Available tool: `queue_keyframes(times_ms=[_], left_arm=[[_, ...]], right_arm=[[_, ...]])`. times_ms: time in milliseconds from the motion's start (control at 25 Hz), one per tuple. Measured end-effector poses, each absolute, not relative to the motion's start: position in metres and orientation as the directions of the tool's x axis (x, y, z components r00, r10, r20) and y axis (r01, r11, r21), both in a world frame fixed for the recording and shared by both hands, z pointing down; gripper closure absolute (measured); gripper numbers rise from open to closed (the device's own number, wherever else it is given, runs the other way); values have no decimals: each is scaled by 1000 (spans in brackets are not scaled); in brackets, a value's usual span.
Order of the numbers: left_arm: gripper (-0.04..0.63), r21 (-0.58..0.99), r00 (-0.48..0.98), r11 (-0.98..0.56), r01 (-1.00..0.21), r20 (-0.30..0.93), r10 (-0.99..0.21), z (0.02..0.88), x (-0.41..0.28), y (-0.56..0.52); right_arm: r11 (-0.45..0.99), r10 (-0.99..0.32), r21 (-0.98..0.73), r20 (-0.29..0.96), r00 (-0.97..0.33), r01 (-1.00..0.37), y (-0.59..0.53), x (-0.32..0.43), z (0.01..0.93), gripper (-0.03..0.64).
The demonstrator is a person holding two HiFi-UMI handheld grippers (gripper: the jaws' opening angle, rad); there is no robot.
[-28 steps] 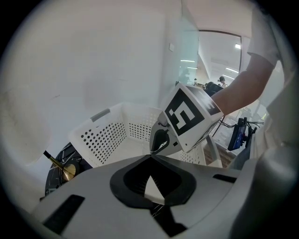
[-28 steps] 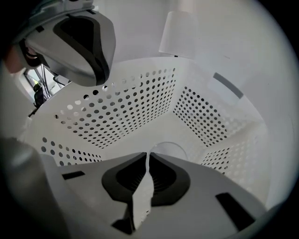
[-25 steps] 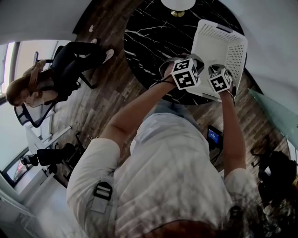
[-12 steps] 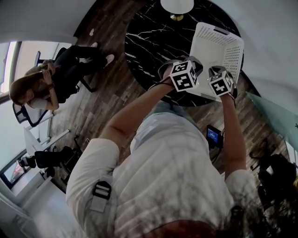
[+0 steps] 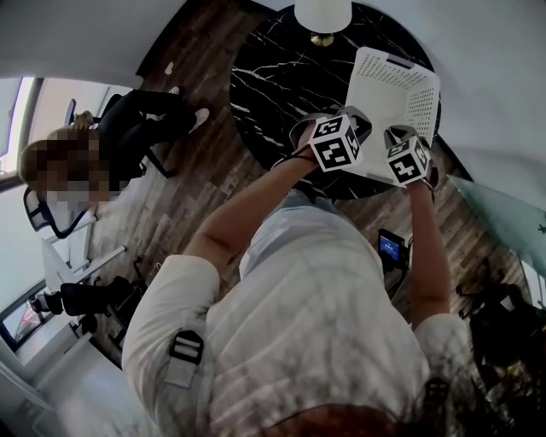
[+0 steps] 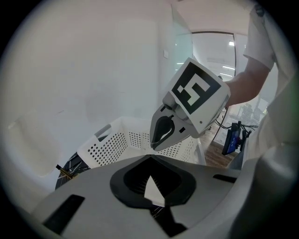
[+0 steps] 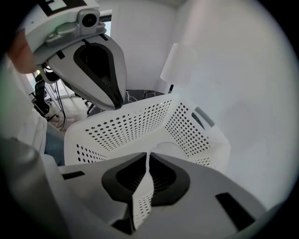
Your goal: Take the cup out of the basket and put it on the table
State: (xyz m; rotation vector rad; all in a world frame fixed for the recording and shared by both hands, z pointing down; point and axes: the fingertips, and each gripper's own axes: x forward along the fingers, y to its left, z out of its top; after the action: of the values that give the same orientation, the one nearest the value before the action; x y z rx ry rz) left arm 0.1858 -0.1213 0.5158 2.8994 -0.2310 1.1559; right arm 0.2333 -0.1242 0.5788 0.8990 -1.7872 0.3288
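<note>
A white perforated basket [image 5: 388, 81] stands on the round black marble table [image 5: 273, 60], and both grippers are at its near rim. My left gripper [image 5: 367, 126] has its jaws closed on a white sliver of the rim [image 6: 152, 186]. My right gripper [image 5: 397, 136] is closed on the perforated wall [image 7: 142, 205]. In the right gripper view the basket [image 7: 135, 123] opens ahead, with a rounded white shape [image 7: 168, 148], perhaps the cup, on its floor. The left gripper [image 7: 117, 95] hangs over the basket's left wall there. In the left gripper view the right gripper [image 6: 161, 133] hovers above the basket [image 6: 117, 142].
A white lamp [image 5: 322, 15] with a brass base stands at the table's far edge. A seated person [image 5: 128, 128] is on a chair at the left. A small lit screen [image 5: 392, 249] lies on the wood floor near my legs. A glass panel [image 5: 499, 209] runs along the right.
Both grippers and the basket have shifted slightly toward the far side of the table. The grips look unchanged.
</note>
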Motion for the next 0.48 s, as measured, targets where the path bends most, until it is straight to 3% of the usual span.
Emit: queue_keyframes(times_ms=[480], left_arm=[[589, -75, 751, -988, -136, 642, -153, 482, 190, -112]], right_arm=[[654, -483, 250, 864, -140, -714, -111, 238, 535, 592]])
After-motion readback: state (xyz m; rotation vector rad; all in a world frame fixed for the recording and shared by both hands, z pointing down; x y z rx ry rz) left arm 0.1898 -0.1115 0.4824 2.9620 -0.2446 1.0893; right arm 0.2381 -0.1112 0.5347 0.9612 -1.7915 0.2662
